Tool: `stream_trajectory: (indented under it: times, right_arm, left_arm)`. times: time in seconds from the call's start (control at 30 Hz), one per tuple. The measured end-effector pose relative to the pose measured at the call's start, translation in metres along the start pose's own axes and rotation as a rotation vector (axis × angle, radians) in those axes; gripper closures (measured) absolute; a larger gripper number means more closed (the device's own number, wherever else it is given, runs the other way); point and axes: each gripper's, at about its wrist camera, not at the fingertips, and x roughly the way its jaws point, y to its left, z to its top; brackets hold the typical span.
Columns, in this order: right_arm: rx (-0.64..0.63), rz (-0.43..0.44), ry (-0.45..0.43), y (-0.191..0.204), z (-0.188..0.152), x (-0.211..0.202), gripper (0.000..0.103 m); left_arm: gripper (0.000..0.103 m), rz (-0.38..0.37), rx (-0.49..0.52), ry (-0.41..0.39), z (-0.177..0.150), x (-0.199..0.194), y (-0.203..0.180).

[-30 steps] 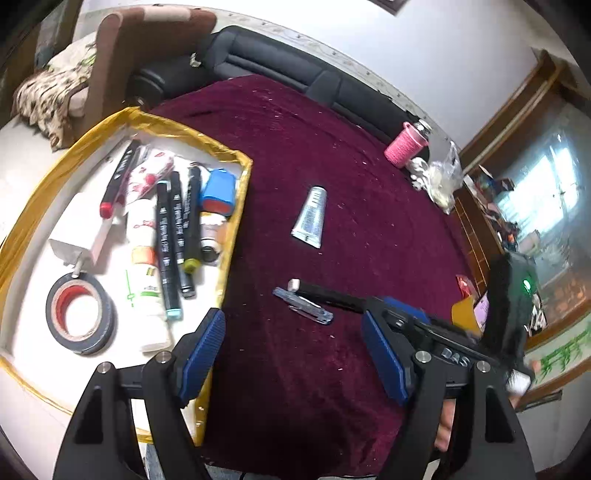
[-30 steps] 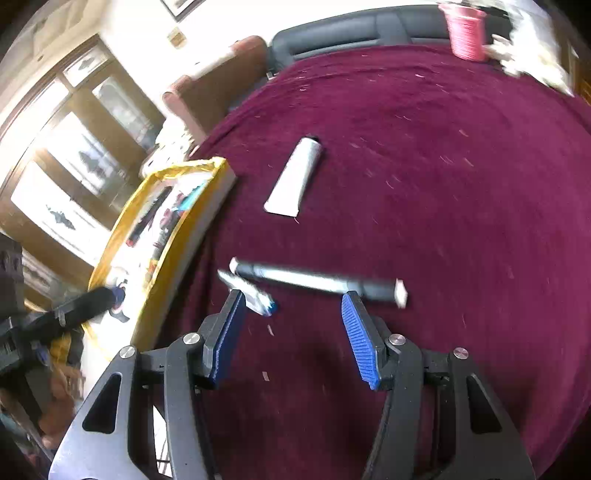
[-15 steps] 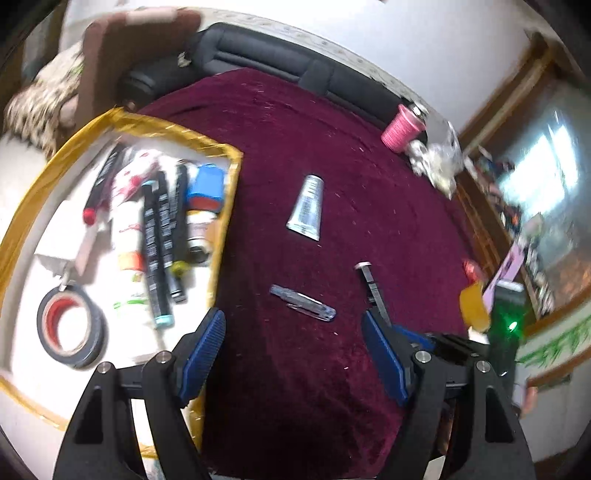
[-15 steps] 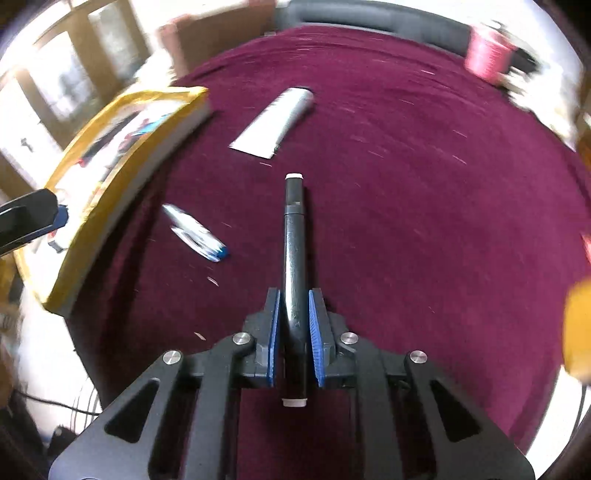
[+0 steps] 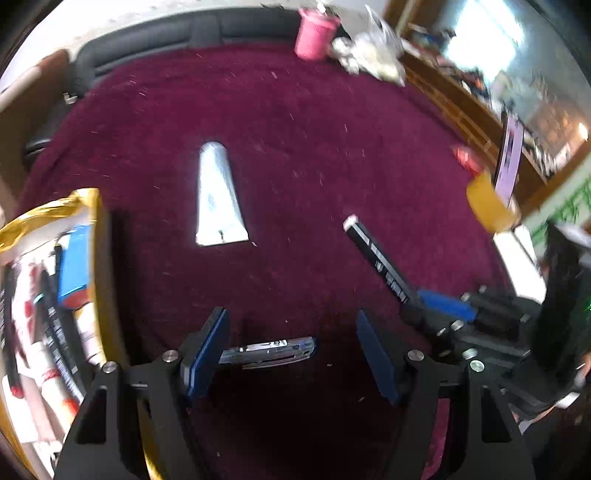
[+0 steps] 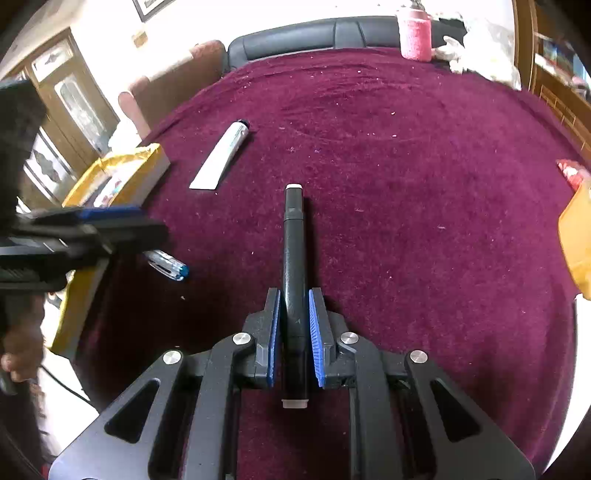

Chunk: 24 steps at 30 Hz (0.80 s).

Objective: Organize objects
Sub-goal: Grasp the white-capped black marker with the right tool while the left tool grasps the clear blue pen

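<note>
While the right gripper [image 6: 294,336] clamps a black marker [image 6: 294,258] between its blue pads, the marker runs straight out along the fingers, its white-tipped end raised above the dark red worktop [image 6: 406,184]. Its other end sticks out behind the pads.

To its left, the left gripper [image 5: 291,350] stands wide, its jaws having just been closing a little, with a small blue-and-silver pen-like thing [image 5: 269,349] lying on the cloth between them. One end of it is at or just under the left pad, though motion blur makes contact hard to judge; the other pad is clear of it.

Beyond the grippers a flattened silver tube [image 5: 218,199] lies on the cloth, apart from the rest. At the left edge sits a yellow-rimmed tray [image 5: 101,258] holding markers, a blue item and other small things, all blurred.

At the far edge of the worktop stand a pink spool [image 6: 415,33] and a crumpled clear bag [image 6: 484,48], with a black sofa [image 6: 314,37] behind.
</note>
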Motion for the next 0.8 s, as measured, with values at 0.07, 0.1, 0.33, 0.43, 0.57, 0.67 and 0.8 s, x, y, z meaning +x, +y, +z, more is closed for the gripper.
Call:
stream_trajectory:
  times: [0.07, 0.1, 0.33, 0.43, 0.57, 0.67, 0.8]
  right_arm:
    - [0.011, 0.012, -0.001, 0.0, -0.002, 0.001, 0.088]
    - [0.012, 0.015, -0.001, 0.001, -0.002, 0.001, 0.088]
    - [0.027, 0.048, -0.001, -0.002, -0.001, 0.002, 0.088]
    - [0.02, 0.039, -0.003, -0.001, -0.001, 0.002, 0.088]
    - [0.021, 0.035, -0.006, 0.0, -0.002, 0.002, 0.088]
    - [0.021, 0.034, -0.004, 0.0, -0.001, 0.002, 0.088]
    - [0.0, 0.014, 0.006, 0.003, 0.001, 0.003, 0.087]
  left_arm:
    - [0.035, 0.037, -0.001, 0.069, -0.003, 0.013, 0.001]
    - [0.035, 0.045, 0.015, 0.077, -0.008, 0.012, -0.002]
    - [0.038, 0.088, 0.023, 0.097, -0.03, 0.0, -0.013]
    - [0.049, 0.141, -0.051, 0.057, -0.021, 0.001, 0.0]
    - [0.08, 0.213, -0.092, 0.034, -0.019, 0.002, 0.005]
    - [0.09, 0.252, -0.087, 0.004, -0.025, 0.001, -0.003]
    - [0.09, 0.254, -0.184, -0.037, -0.042, -0.005, -0.005]
